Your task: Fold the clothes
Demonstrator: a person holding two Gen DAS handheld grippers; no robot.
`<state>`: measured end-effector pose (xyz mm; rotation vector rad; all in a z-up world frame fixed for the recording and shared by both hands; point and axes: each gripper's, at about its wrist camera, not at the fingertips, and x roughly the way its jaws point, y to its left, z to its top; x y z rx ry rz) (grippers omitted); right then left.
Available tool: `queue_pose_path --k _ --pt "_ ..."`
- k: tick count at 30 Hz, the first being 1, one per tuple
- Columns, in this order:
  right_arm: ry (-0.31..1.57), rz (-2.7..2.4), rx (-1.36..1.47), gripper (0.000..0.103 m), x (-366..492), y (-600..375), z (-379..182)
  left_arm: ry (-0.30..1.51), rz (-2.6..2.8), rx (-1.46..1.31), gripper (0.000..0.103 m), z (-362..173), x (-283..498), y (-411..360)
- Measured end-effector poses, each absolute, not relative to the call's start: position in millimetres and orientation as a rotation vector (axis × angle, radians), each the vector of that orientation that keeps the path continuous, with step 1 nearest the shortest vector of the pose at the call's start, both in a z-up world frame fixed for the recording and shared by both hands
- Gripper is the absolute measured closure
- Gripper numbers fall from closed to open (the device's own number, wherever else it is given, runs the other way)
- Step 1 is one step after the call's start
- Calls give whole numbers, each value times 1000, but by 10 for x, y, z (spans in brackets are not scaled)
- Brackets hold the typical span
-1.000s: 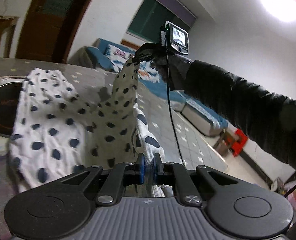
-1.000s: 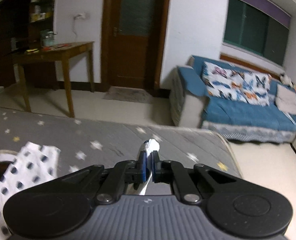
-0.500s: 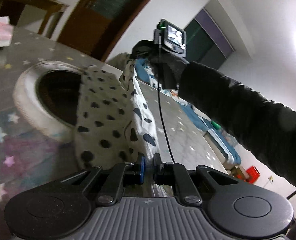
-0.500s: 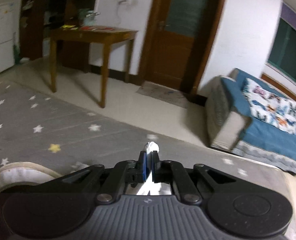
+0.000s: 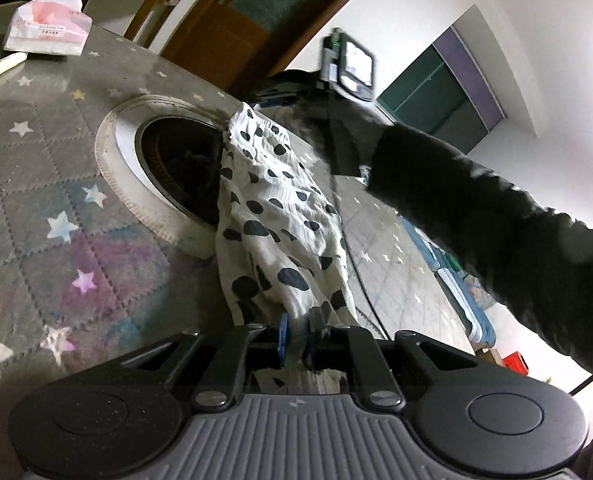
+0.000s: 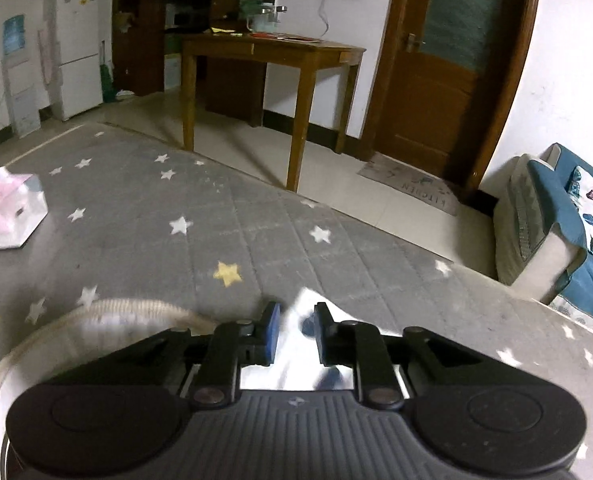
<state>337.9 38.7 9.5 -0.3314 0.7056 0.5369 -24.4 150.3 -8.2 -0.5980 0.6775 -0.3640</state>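
Observation:
A white garment with black spots lies folded in a narrow strip across the grey star-patterned tabletop. My left gripper has its jaws slightly parted around the near end of the cloth. My right gripper is open, with the far end of the cloth loose between its blue pads. In the left wrist view the right gripper sits at the cloth's far end, held by a black-sleeved arm.
A round recessed opening with a pale rim is set in the tabletop, partly under the cloth. A pink tissue pack lies at the far left. A wooden table, a door and a blue sofa stand beyond.
Both grippers carried the cloth's edge over to the left, folding it onto itself. The right gripper has opened and let go of the cloth. The left jaws have parted a little.

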Motion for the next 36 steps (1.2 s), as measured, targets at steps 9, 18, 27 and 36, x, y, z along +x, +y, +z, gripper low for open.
queue_pose_path --k 9,18,27,36 --pt "781 583 -353 80 2711 -619 122 671 -352 -600 88 -63 -246 1478" --pt "845 667 -195 80 2173 -1590 -42 636 -248 -552 88 79 -331 1459" --pt "793 837 -110 80 2152 -1640 -205 611 -183 -452 87 376 -232 1208" --pt "764 945 33 80 2215 -1820 -311 673 -192 -392 82 404 258 780"
